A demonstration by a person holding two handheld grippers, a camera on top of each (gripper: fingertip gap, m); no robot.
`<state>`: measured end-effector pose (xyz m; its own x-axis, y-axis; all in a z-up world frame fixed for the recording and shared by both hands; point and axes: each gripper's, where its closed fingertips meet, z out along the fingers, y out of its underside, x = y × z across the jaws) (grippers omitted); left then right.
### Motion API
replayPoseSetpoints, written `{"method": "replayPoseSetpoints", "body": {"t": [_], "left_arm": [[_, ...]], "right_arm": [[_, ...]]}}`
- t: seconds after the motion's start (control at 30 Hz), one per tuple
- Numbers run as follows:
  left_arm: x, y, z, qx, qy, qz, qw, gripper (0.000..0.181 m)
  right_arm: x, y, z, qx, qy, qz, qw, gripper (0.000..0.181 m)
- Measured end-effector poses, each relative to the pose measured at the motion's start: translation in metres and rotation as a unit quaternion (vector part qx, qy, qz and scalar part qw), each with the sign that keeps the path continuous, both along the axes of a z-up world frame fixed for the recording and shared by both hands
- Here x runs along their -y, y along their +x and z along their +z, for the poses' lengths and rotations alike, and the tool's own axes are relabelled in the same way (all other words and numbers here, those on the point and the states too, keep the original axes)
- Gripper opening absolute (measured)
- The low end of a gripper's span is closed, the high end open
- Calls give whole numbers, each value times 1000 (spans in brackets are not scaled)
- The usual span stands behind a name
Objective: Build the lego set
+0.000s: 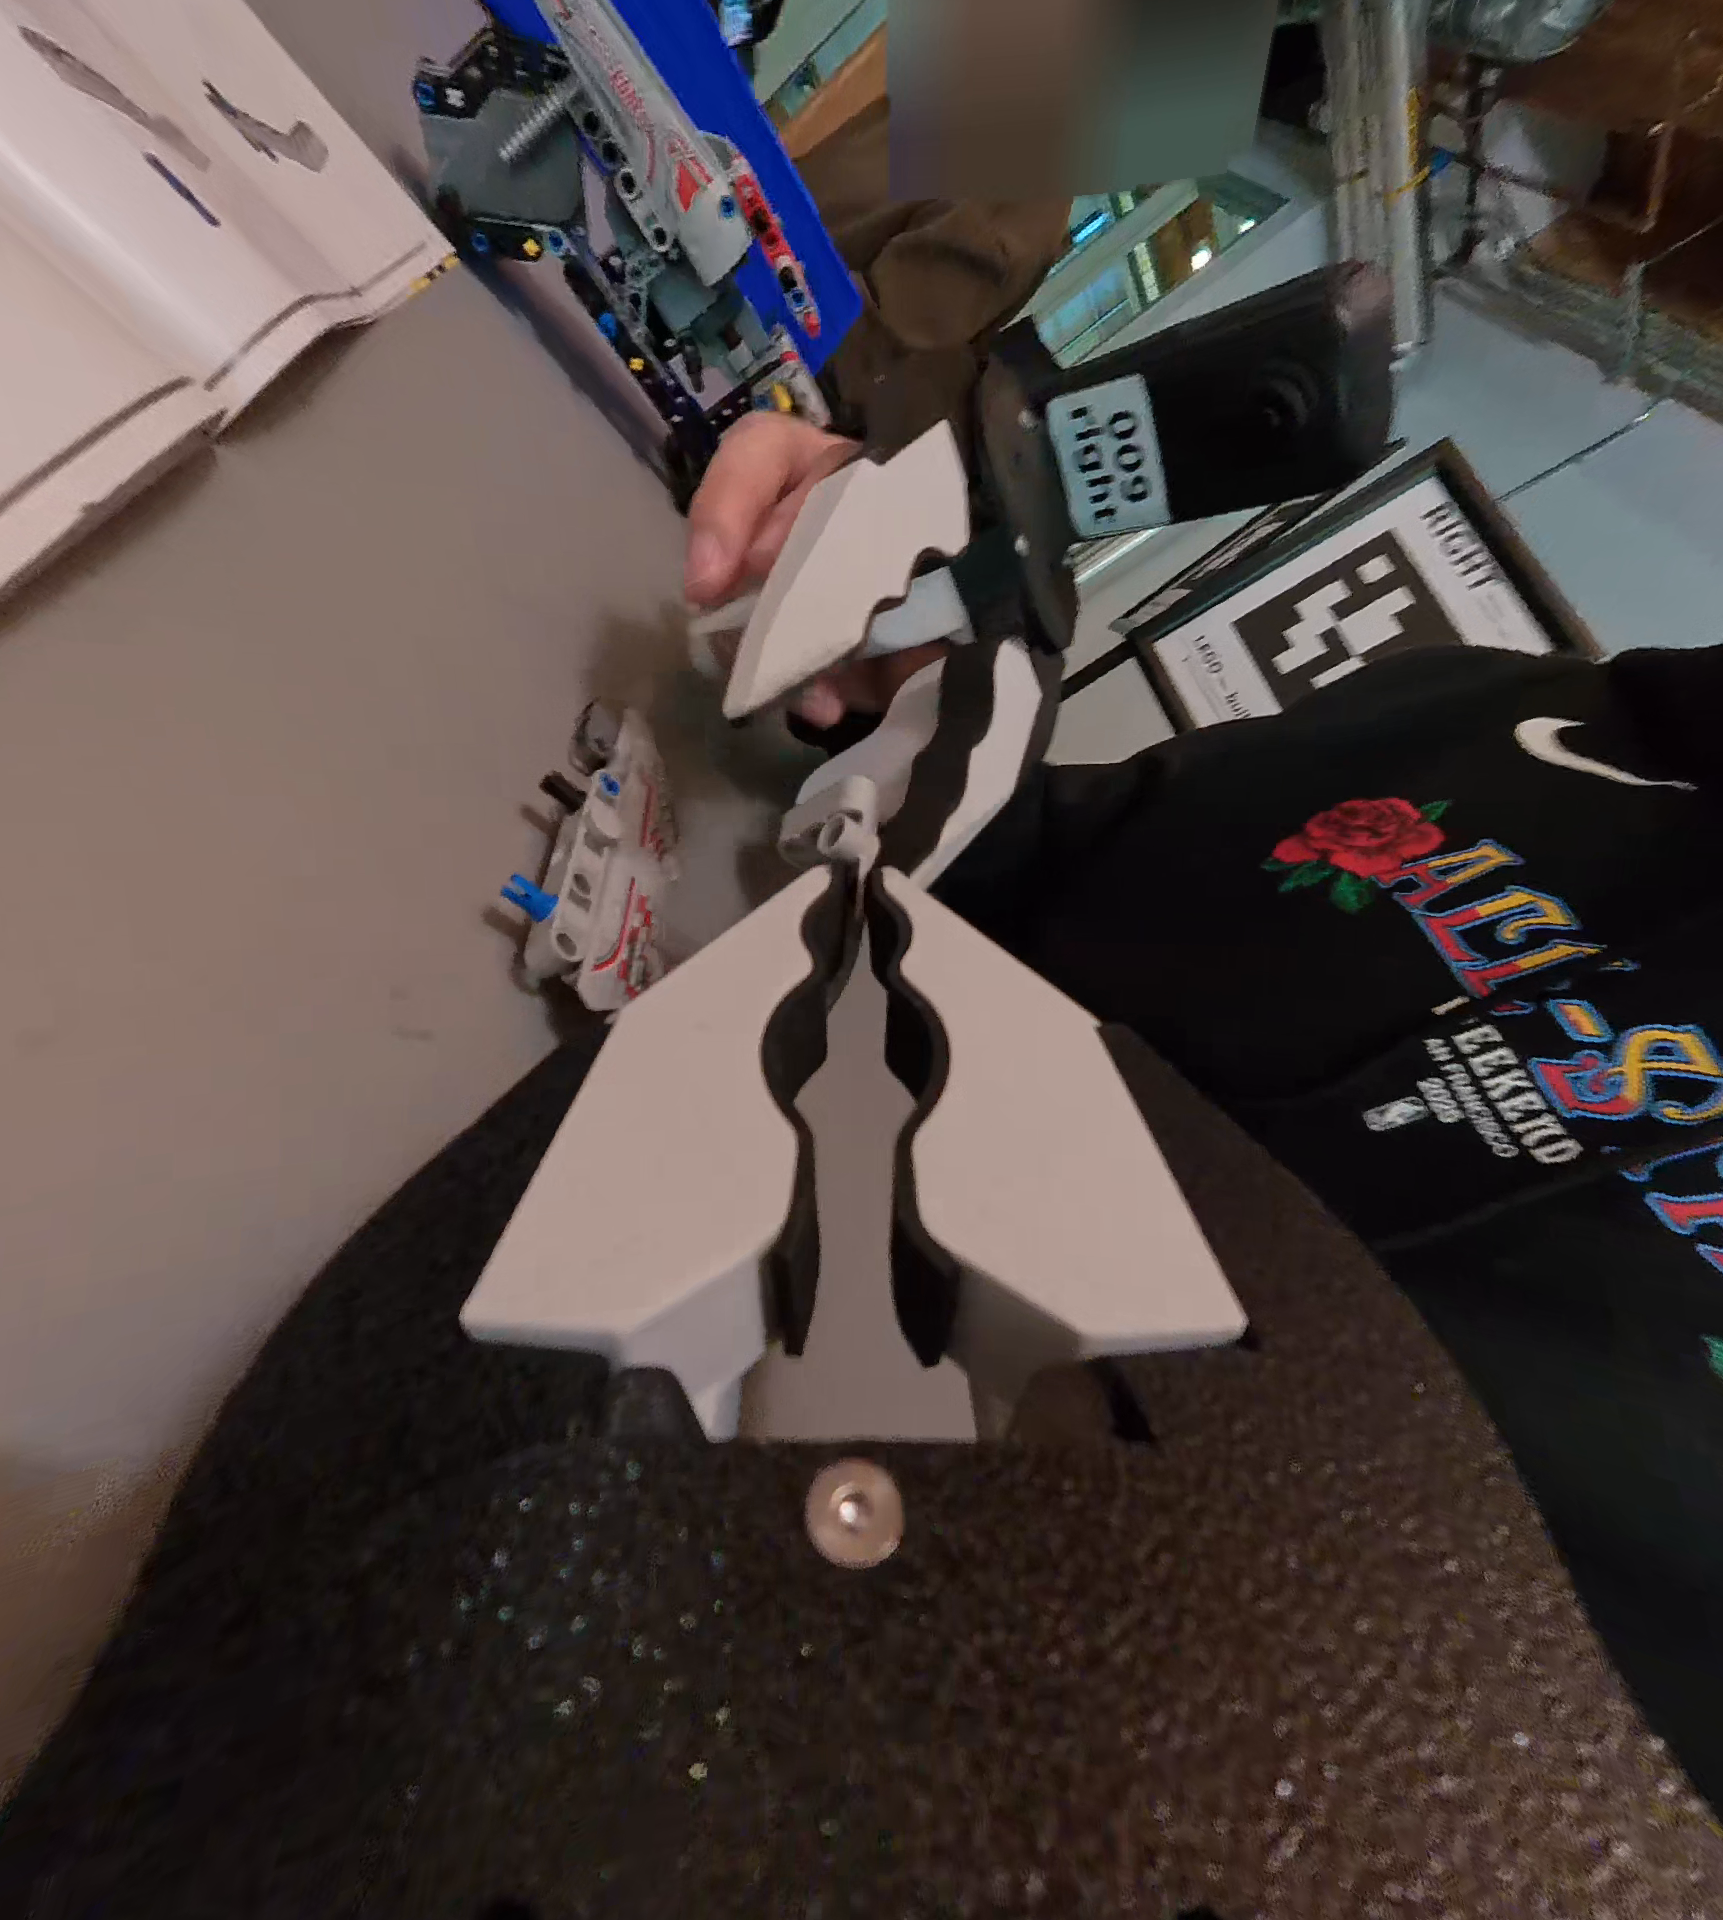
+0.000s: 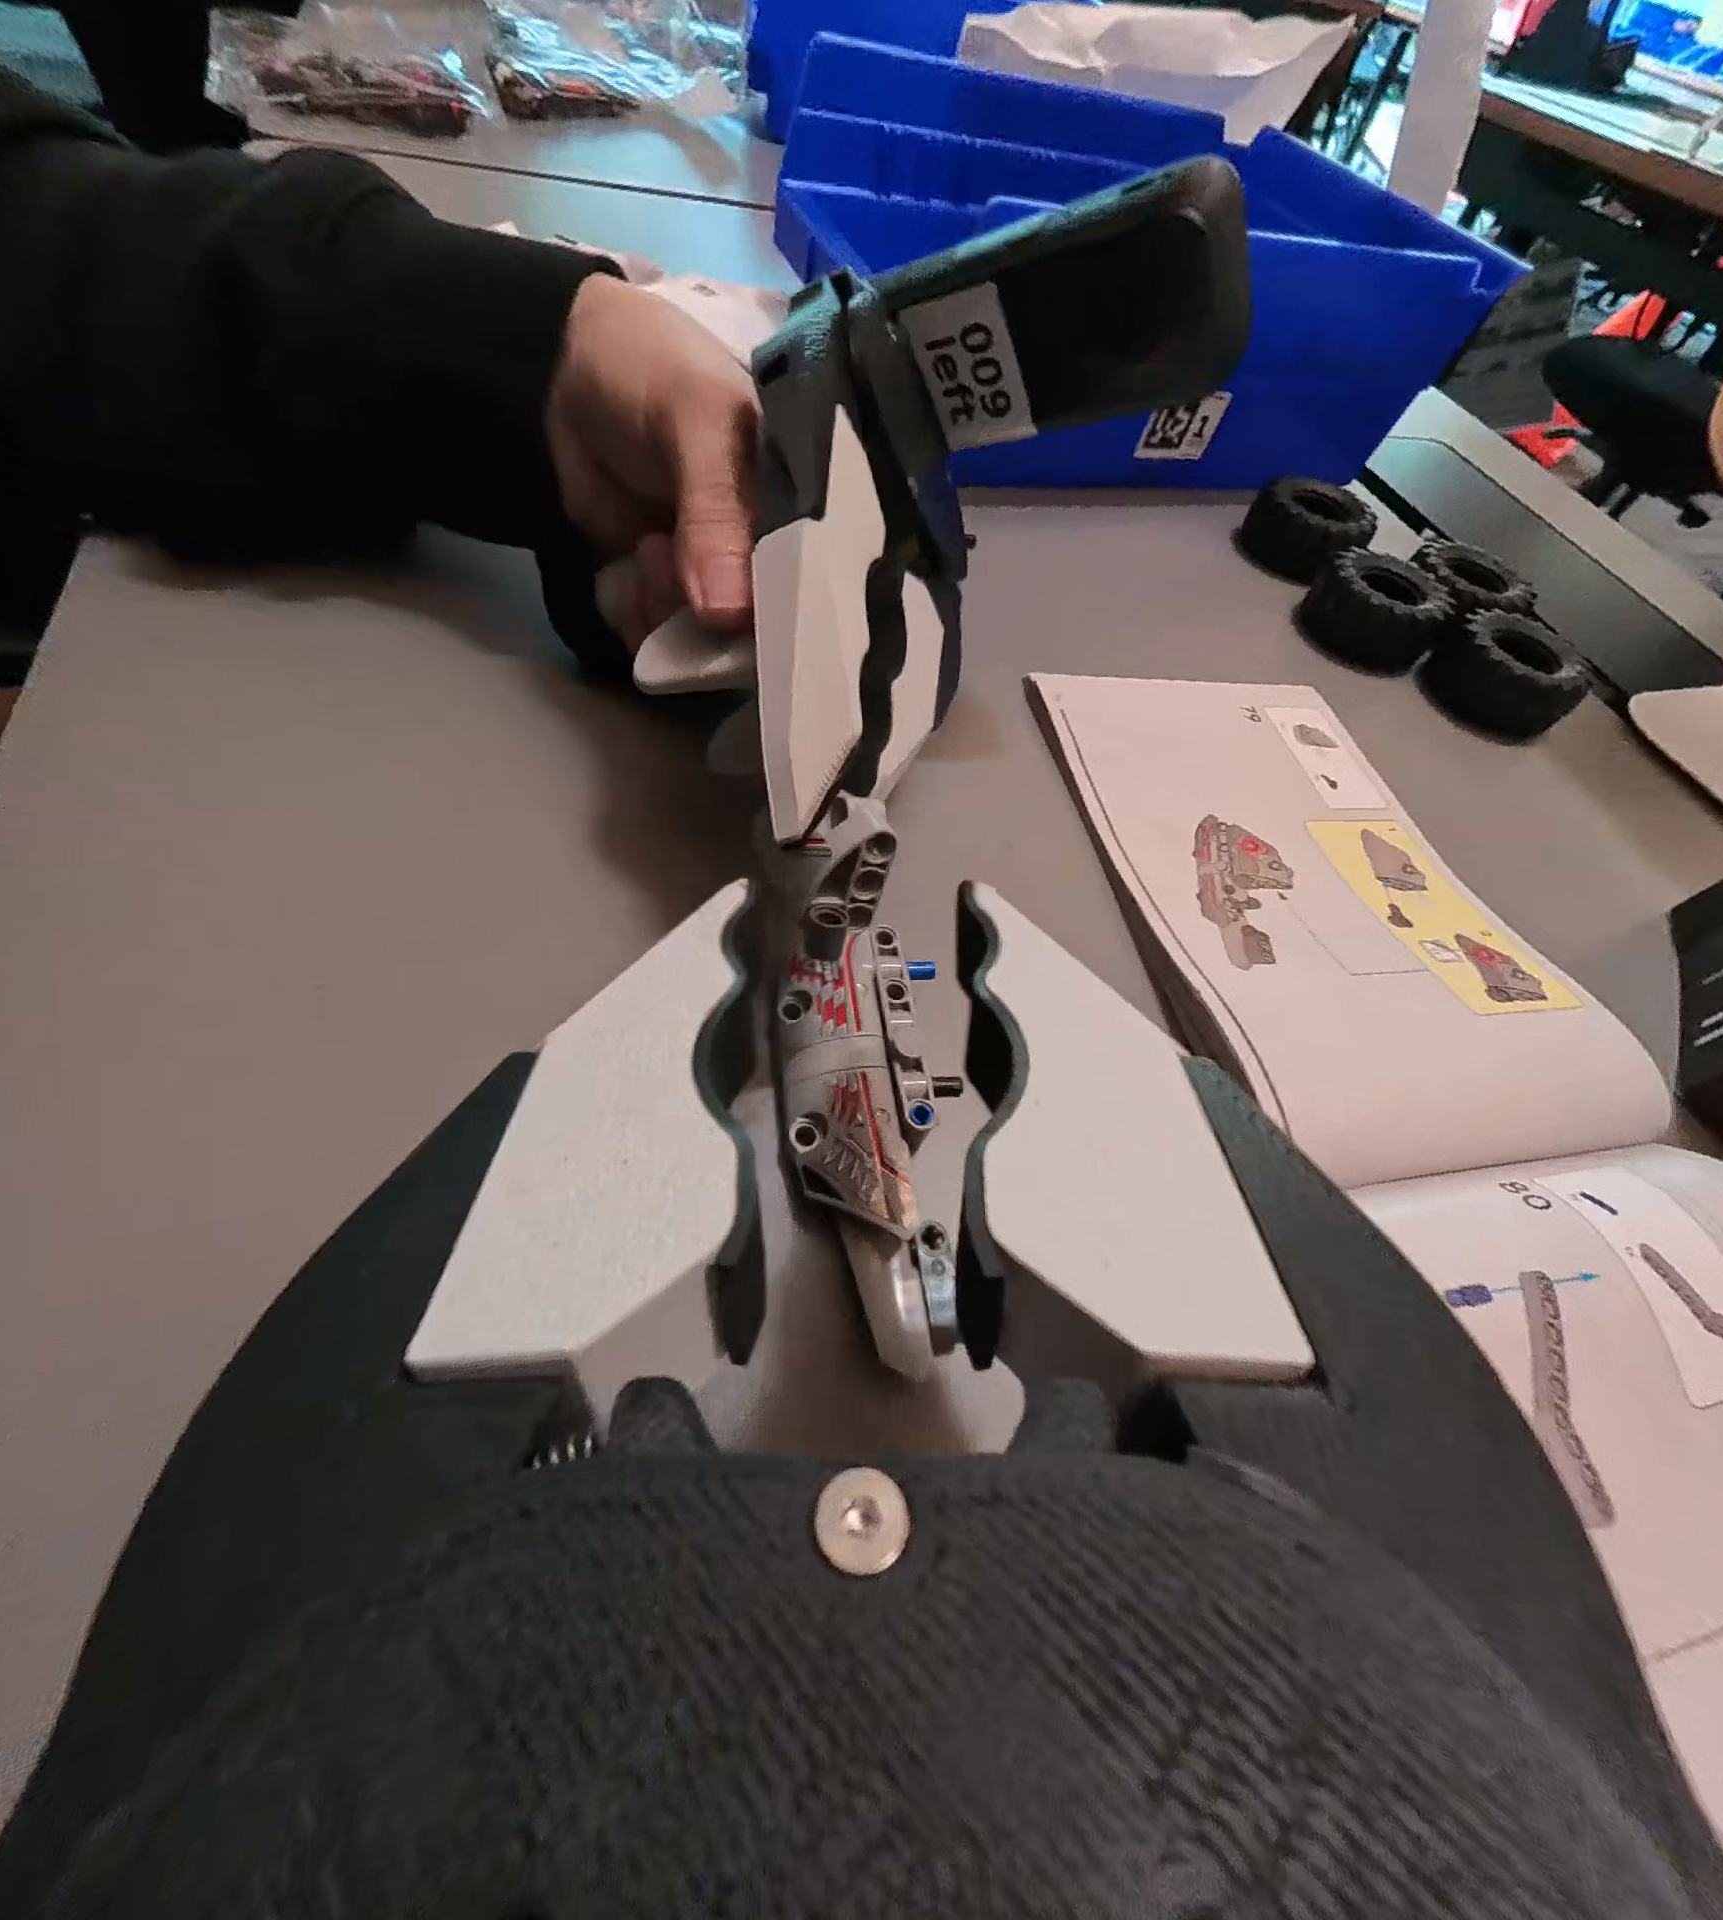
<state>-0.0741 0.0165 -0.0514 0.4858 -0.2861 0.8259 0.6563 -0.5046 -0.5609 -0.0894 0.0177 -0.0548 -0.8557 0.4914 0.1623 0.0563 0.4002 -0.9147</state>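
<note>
Above the grey table (image 2: 265,883), the left gripper (image 1: 852,883) pinches a small grey piece (image 1: 841,826) at its tips — the right gripper (image 2: 857,914) spread wide around the panel assembly (image 2: 857,1081) lying on the table

Lettered tags (image 2: 971,376), booklet (image 2: 1356,935), sweatshirt (image 1: 1459,1039), marker card (image 1: 1356,613).

Grey table (image 2: 265,831); blue bins (image 2: 1356,312) behind; other tables (image 2: 1667,177) beyond, indoor lighting
</note>
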Motion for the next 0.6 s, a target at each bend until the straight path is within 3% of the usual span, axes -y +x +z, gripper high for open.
{"method": "replayPoseSetpoints", "body": {"t": [0.03,0.13,0.2,0.33,0.5,0.6], "left_arm": [[0,0,2,14,4,0,1000,0],[2,1,4,45,2,-11,999,0],[4,6,5,66,0,-29,997,0],[6,13,4,86,-10,-47,995,0],[6,14,3,96,-14,-51,994,0],[5,12,3,77,-7,-42,996,1]], "right_arm": [[2,1,0,2,-9,6,1000,44],[11,11,3,-2,-27,46,999,45],[14,14,4,-32,-17,63,997,40],[16,9,3,-113,34,55,992,48],[17,9,-5,-165,97,62,980,27],[17,8,-6,-160,97,56,981,26]]}}
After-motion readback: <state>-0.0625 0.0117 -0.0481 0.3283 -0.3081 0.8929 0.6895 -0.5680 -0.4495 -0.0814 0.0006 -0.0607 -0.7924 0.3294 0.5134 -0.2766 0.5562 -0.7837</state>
